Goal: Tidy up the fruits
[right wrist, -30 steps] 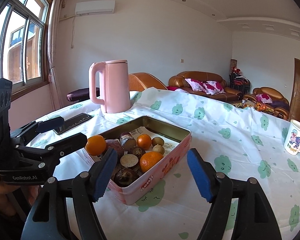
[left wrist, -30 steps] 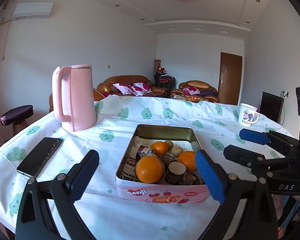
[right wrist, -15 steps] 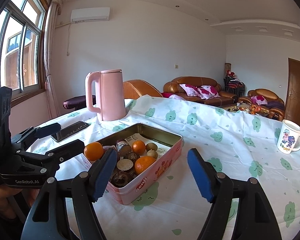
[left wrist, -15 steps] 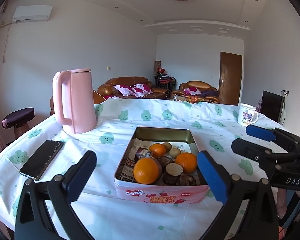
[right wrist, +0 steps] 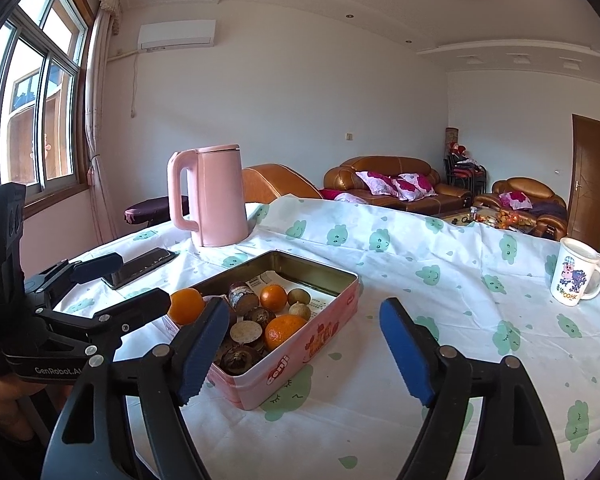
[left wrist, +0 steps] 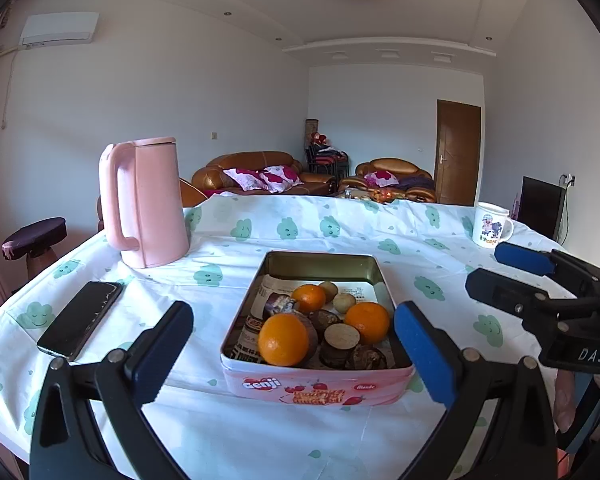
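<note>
Lower frame, left wrist view: the left gripper hangs low over the near table edge, its 2 blue-padded fingers spread wide apart and holding nothing. At the right edge of that view the right gripper reaches in from the side, its fingers also apart and empty; its own camera shows the same wide gap.

Centre frame: the pink tin sits on the cloud-print tablecloth, framed between the left gripper's fingers. The fruit is already gathered inside it, crowded toward the near end: a large orange at front, a second orange to its right, a smaller orange behind, 2 small greenish-brown fruits and several dark brown pieces, all on printed paper lining. The far half of the tin is bare.

With fruit in the tin and both grippers empty, the scene fits either fruit waiting to be sorted out or fruit just put away.

Risks: the front orange is perched high near the rim, and a nudge could roll it onto the cloth and off the near edge. The loose cloth could drag under a bumped tin.

Left of centre lies a phone; beyond it stands a pink kettle; a printed mug sits at far right
</note>
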Tool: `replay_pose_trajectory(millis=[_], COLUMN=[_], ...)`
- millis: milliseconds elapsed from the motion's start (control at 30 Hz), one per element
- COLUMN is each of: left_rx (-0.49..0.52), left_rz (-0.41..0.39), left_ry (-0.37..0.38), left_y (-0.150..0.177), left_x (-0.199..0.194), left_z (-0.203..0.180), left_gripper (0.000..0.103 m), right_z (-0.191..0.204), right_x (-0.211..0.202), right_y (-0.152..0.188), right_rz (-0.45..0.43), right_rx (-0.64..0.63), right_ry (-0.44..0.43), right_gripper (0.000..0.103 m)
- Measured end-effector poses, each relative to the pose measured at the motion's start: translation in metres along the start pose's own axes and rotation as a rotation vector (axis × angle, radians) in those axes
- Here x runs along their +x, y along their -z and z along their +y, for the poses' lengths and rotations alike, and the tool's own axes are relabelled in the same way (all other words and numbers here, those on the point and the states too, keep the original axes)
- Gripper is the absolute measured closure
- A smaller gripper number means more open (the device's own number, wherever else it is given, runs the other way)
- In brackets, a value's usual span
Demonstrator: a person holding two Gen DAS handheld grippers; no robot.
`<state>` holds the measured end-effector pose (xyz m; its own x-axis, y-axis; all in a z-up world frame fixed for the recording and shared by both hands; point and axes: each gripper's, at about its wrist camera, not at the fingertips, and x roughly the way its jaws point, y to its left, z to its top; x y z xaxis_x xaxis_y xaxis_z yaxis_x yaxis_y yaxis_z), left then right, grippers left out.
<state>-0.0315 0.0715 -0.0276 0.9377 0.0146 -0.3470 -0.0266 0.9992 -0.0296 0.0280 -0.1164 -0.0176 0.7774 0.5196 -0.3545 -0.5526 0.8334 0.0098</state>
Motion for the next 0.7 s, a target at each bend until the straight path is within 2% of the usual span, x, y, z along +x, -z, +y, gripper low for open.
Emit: replay_pose_trajectory(millis=[433, 567, 700], left_rx=[0.02, 0.028, 0.007], left_rz=[0.01, 0.006, -0.002], left_ry=[-0.021, -0.048, -0.042], left_y=[-0.002, -0.004, -0.007], left_x=[0.003, 0.004, 0.003], left_z=[-0.005, -0.009, -0.009], left_gripper=[0.0, 0.0, 0.0], right_z=[-0.007, -0.011, -0.014], right_x=[-0.004, -0.007, -0.009], right_y=[0.003, 0.004, 0.005], right_rz=[-0.009, -0.014, -0.02], right_rx=[0.006, 0.013, 0.016], right_ry=[0.014, 0.026, 0.033], right_gripper=[0.024, 0.024, 0.023])
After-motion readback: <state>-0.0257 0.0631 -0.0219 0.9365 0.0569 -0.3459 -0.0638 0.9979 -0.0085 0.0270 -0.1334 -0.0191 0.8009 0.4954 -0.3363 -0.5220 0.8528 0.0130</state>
